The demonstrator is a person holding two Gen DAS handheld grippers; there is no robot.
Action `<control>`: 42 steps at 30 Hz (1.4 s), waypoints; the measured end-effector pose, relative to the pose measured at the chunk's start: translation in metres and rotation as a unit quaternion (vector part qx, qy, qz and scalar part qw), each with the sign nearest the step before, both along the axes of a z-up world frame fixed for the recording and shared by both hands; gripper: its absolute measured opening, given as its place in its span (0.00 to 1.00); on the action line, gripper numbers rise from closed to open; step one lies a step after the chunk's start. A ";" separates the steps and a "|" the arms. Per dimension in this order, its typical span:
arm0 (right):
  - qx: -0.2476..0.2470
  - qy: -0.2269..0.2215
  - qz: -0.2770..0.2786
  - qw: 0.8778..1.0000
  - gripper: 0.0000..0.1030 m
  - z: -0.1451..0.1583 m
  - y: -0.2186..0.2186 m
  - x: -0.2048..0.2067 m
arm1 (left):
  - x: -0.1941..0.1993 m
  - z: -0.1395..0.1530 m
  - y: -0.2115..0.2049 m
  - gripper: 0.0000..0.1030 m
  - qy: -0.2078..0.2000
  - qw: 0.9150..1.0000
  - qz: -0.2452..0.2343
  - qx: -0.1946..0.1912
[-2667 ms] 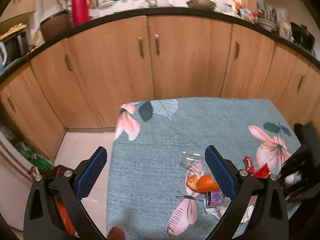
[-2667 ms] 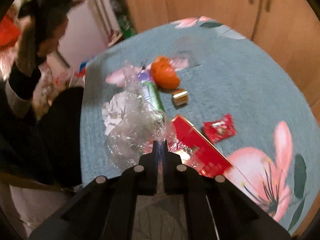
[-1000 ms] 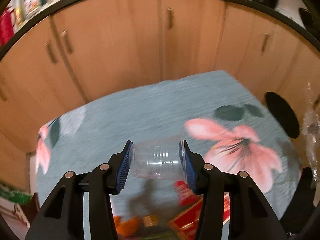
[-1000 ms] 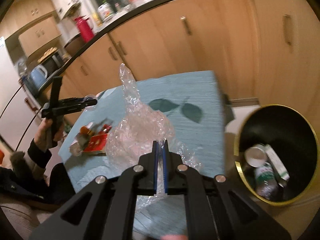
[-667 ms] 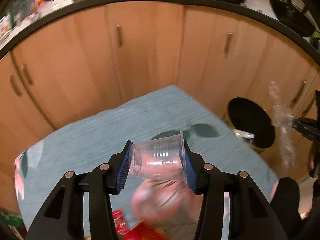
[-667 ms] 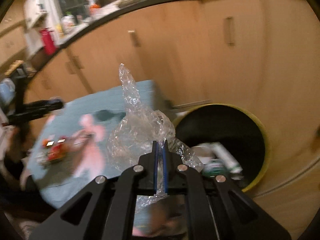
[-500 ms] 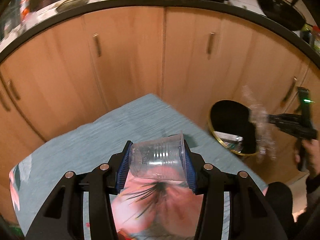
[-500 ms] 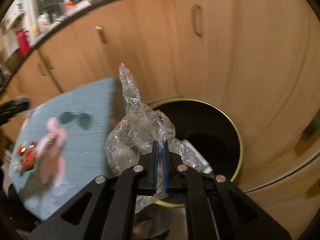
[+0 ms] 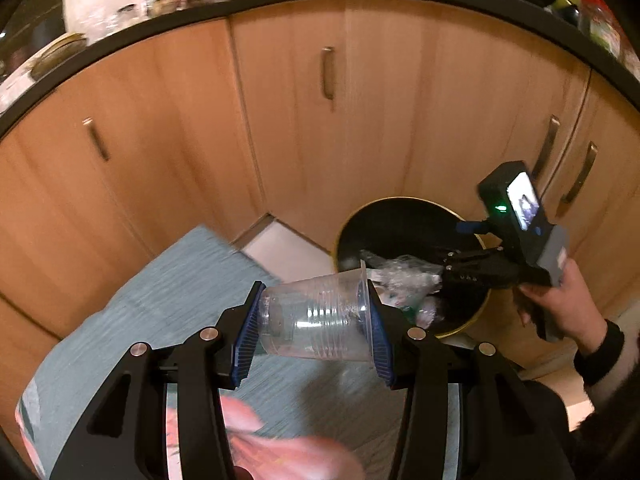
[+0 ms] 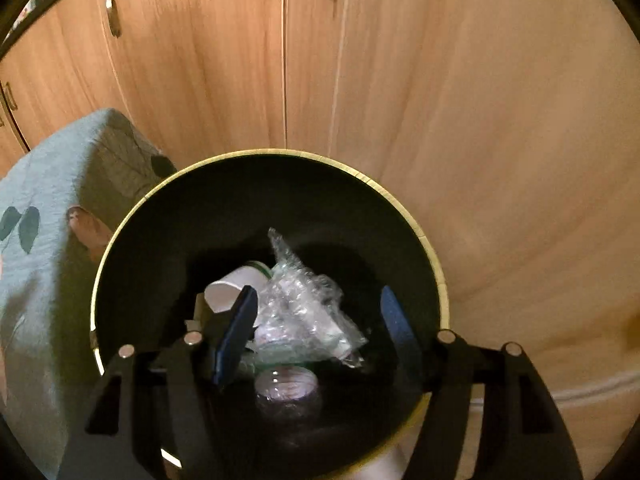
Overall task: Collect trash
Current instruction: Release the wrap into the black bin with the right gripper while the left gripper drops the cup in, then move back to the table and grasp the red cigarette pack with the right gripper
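Clear cup (image 9: 316, 322) sideways in left claw (image 9: 314, 332), rim rightward.

A clear ribbed plastic cup (image 9: 316, 322) lies sideways above the table, beside the black gold-rimmed bin (image 10: 276, 200); crumpled clear wrap (image 10: 308, 312) sits inside that bin.

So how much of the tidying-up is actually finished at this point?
Done: the crumpled plastic wrap is in the black bin; the right gripper has just opened and is empty above it. In hand: the left gripper clamps a clear plastic cup, not yet over the bin. Whatever trash remains on the table is out of view.
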State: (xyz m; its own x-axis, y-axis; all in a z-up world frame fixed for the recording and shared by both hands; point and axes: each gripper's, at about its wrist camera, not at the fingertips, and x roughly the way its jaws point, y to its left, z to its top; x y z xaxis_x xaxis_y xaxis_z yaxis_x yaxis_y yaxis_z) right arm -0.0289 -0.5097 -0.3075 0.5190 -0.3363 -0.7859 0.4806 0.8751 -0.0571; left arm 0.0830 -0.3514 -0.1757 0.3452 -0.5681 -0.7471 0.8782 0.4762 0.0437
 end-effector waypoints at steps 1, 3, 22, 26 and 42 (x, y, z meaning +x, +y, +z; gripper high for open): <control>-0.002 -0.019 0.001 1.000 0.63 0.010 0.005 -0.013 | -0.002 -0.003 -0.011 0.44 0.004 1.000 -0.009 0.002; -0.005 -0.047 -0.004 0.999 0.64 0.027 0.010 -0.035 | -0.006 -0.009 -0.030 0.44 0.004 1.000 -0.024 0.013; 0.020 -0.110 -0.038 0.993 0.70 0.043 0.006 -0.125 | -0.014 -0.111 -0.169 0.63 0.075 0.991 -0.071 0.089; 0.025 -0.107 -0.030 0.993 0.70 0.040 0.007 -0.114 | -0.013 -0.104 -0.162 0.91 0.068 0.993 -0.059 0.071; 0.081 -0.107 0.255 0.958 0.70 0.068 0.147 -0.021 | 0.045 0.024 0.109 0.82 -0.049 0.985 0.166 0.011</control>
State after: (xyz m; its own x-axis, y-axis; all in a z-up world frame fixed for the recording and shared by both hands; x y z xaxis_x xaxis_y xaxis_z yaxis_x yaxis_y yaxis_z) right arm -0.0502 -0.3623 -0.2394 0.7380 0.1207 -0.6639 -0.0263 0.9883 0.1505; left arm 0.1281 -0.2423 -0.1518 0.5801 -0.3964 -0.7115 0.6652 0.7347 0.1331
